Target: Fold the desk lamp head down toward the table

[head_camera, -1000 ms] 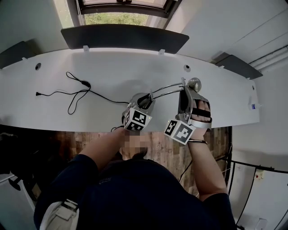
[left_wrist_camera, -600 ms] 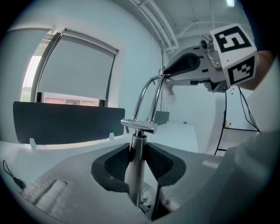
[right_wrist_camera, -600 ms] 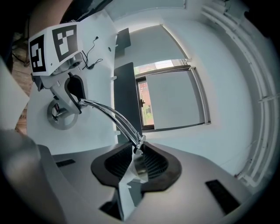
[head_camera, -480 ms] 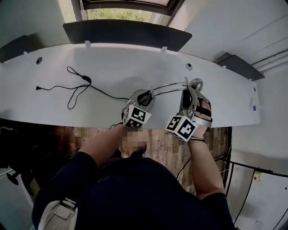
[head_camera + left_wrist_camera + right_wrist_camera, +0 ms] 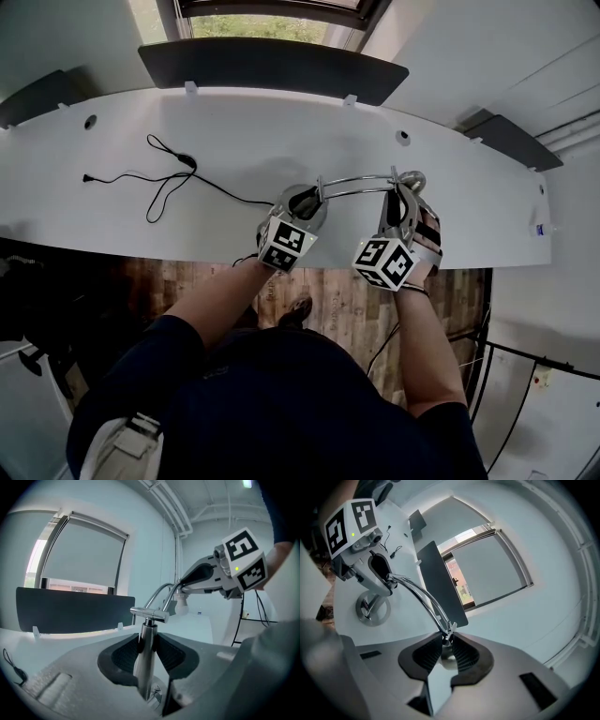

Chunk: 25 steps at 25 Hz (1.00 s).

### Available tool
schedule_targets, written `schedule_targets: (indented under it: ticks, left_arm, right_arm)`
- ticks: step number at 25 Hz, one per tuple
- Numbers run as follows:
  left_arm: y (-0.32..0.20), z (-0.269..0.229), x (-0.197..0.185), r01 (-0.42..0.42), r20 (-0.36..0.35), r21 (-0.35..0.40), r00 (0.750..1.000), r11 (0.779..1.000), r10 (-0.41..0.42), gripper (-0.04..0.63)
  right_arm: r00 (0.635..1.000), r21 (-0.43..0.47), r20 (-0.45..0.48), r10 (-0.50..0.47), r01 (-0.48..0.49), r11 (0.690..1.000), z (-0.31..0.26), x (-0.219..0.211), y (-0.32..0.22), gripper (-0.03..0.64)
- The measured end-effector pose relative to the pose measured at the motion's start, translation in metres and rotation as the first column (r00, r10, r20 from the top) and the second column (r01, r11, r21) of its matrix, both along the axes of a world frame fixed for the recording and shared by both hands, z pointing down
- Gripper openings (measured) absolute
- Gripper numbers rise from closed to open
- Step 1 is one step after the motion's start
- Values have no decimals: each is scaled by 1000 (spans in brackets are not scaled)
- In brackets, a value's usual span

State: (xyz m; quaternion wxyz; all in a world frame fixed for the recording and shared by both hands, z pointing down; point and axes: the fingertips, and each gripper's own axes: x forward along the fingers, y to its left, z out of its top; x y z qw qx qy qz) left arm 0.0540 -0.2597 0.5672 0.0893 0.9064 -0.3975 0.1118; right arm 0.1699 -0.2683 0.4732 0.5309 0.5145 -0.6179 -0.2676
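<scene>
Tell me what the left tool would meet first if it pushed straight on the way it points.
The upright chrome lamp post, which the left tool grips now. Past it, probably the white desk, though depth is unclear.

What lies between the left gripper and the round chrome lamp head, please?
Two curved chrome rods bridge it, from the upright post in the left gripper to the lamp head; the head view shows this.

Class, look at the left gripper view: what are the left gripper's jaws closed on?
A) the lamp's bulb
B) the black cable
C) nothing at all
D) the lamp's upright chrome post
D: the left gripper has its pads pressed against both sides of the upright chrome post.
</scene>
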Motion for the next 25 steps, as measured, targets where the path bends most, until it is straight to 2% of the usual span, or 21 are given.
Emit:
schedule_targets:
  ticks: [4, 10, 17, 25]
  left_arm:
    - [-1, 4, -1, -2, 12, 7, 1000, 1000, 2, 119]
    - [0, 2, 0, 7, 4, -9, 1000, 1000, -7, 119]
    - [-3, 4, -2, 12, 20, 14, 1000, 1000, -12, 120]
    - [-1, 6, -3, 12, 38, -1, 999, 1000, -12, 120]
  right_arm:
    - [998, -1, 60, 6, -6, 1000, 7, 3, -2, 75]
    - [987, -109, 153, 48, -32, 994, 49, 14, -2, 69]
    - [959, -208, 269, 93, -36, 977, 88, 12, -3, 69]
    - [916, -313, 378, 134, -10, 950, 126, 0, 2, 71]
